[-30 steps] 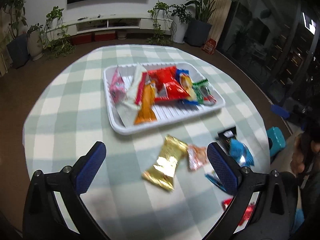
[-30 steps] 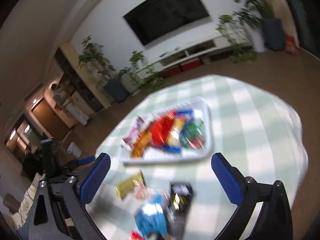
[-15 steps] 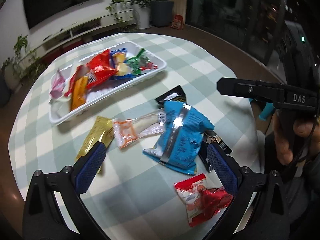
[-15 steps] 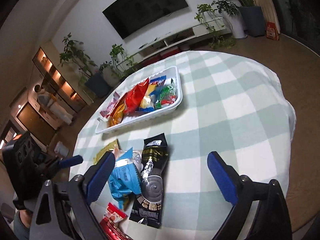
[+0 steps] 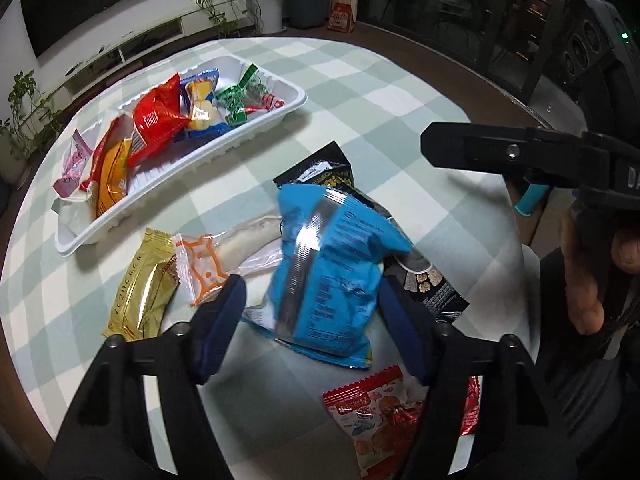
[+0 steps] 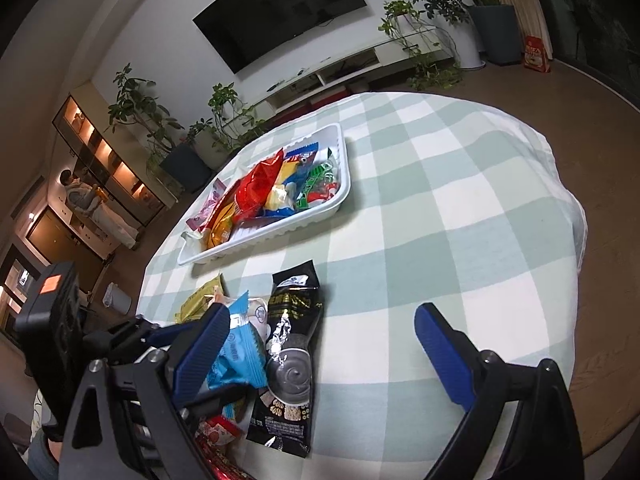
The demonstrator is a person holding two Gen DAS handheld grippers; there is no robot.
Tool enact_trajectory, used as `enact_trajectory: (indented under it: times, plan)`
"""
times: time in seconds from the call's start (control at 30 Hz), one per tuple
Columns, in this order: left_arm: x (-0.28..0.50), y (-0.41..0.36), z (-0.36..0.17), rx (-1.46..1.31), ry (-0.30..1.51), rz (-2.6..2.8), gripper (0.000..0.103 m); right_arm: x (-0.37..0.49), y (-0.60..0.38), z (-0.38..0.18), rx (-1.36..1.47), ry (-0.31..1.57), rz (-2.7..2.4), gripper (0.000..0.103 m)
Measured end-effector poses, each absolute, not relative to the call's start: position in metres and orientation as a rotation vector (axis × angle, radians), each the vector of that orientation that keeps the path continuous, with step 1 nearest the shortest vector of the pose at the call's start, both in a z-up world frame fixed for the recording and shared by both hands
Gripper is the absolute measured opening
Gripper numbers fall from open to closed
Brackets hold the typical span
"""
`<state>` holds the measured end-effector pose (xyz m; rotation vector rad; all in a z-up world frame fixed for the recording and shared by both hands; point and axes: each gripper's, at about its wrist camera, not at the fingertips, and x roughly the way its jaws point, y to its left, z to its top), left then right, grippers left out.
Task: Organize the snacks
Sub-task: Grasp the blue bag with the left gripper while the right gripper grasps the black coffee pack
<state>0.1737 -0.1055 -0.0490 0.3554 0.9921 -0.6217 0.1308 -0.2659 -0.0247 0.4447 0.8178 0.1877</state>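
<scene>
A white tray (image 5: 294, 106) holds several snack packs on the round checked table (image 5: 360, 80); it also shows in the right wrist view (image 6: 344, 148). Loose on the cloth lie a blue pack (image 5: 332, 264), a black pack (image 5: 320, 170), a gold pack (image 5: 140, 288), a clear orange-printed pack (image 5: 224, 256) and a red pack (image 5: 372, 408). My left gripper (image 5: 312, 312) stands open with its fingers on either side of the blue pack's near end, not clamped. My right gripper (image 6: 316, 344) is open above the black pack (image 6: 292, 340) and blue pack (image 6: 236, 356).
The table edge curves close on the right (image 6: 576, 240) and near side. The right gripper's body and the hand holding it (image 5: 580, 240) fill the right of the left wrist view. Plants and a TV bench stand beyond the table.
My left gripper has moved forward and down over the blue pack, and its fingers have narrowed around it. My right gripper has shifted slightly closer over the black pack.
</scene>
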Motion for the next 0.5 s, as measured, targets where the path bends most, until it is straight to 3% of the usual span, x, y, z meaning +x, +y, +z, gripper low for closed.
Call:
enact_trajectory:
  times: [0.1, 0.23, 0.5]
  plan:
    - [0.175, -0.108, -0.056, 0.372, 1.007, -0.617, 0.062, 0.130, -0.265, -0.024, 0.437, 0.816, 0.190, 0.096]
    - [0.178, -0.103, -0.057, 0.320, 1.010, -0.616, 0.052, 0.130, -0.264, -0.024, 0.440, 0.813, 0.192, 0.096]
    - [0.179, -0.097, -0.054, 0.278, 1.016, -0.623, 0.049, 0.131, -0.260, -0.023, 0.412, 0.822, 0.198, 0.096]
